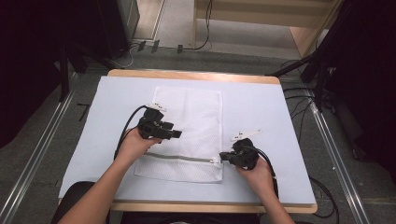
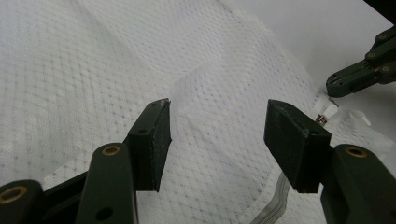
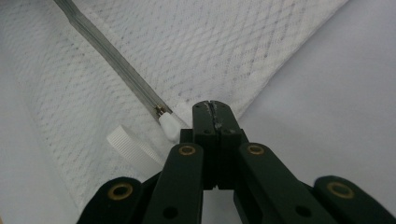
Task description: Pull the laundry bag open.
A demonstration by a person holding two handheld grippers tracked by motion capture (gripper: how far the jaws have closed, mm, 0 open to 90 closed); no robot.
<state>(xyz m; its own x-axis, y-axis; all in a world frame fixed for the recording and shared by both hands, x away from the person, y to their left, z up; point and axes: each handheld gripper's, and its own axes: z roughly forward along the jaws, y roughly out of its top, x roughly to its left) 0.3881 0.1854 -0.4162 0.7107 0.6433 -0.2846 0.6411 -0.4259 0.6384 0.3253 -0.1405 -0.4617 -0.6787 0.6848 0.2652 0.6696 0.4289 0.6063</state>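
A wooden desk (image 1: 196, 74) under a pale blue mat (image 1: 261, 112) is standing on grey floor, carrying one white mesh laundry bag (image 1: 187, 116) at its centre. The left gripper (image 2: 217, 135) is hovering over the mesh, fingers wide apart and gripping nothing. The right gripper (image 3: 215, 112) is reaching in from the bag's right edge, fingers pressed together beside the white zipper pull (image 3: 172, 125); whether they are pinching it I cannot tell.

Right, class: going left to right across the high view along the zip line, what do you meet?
Left hand → zip of the white mesh laundry bag → white zip pull → right gripper, jaws shut → right hand.
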